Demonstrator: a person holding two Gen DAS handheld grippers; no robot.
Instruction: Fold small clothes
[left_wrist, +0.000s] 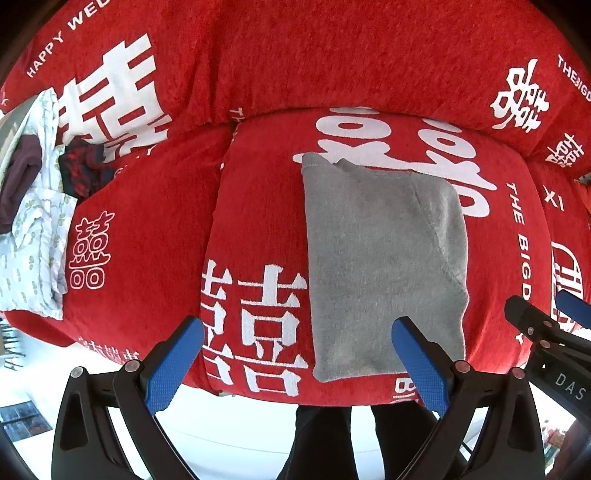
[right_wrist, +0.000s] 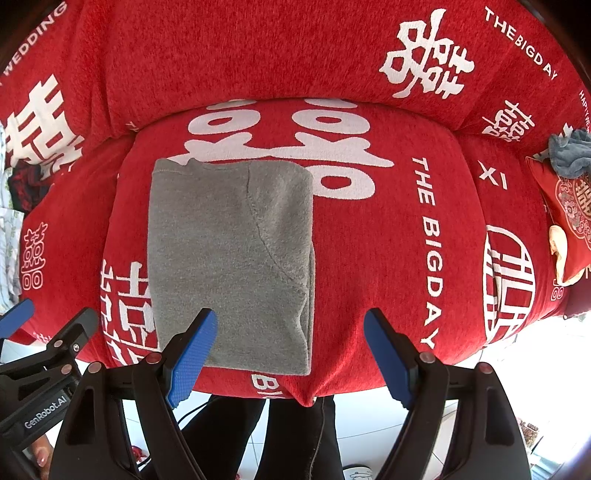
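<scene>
Item: grey garment (right_wrist: 231, 258), folded into a neat rectangle, lying flat on the seat of a red sofa cover (right_wrist: 369, 240) with white lettering.

Left gripper (left_wrist: 297, 339): jaws apart, empty, above the garment's near edge.

Right gripper (right_wrist: 290, 332): jaws apart, empty.

At nine o'clock: pile of clothes (left_wrist: 33, 221).

At three o'clock: blue-grey cloth (right_wrist: 569, 153).

A grey fleece garment (right_wrist: 231, 258) lies folded into a flat rectangle on the near red sofa seat.
</scene>
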